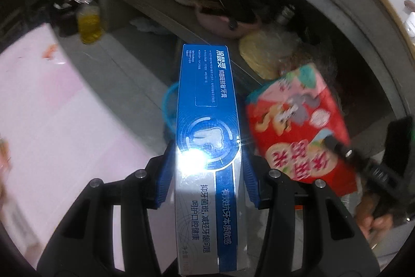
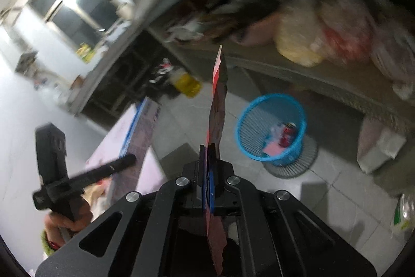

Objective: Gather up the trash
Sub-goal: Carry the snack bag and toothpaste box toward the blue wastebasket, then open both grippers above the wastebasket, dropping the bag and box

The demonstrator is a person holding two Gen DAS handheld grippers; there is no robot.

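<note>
My left gripper (image 1: 207, 173) clamps a long blue-and-white toothpaste box (image 1: 207, 136), its long axis pointing straight ahead. My right gripper (image 2: 208, 173) pinches a flat red snack wrapper (image 2: 217, 105) edge-on. The round blue plastic basket (image 2: 298, 116) stands beyond on grey floor tiles (image 2: 324, 194), below a cluttered shelf (image 2: 298, 69).

Red wrapper (image 2: 217, 105) in right tool (image 2: 207, 168)

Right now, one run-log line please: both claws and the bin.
left claw: shut on blue toothpaste box | right claw: shut on flat red snack wrapper | blue plastic basket: on floor, holds can
</note>
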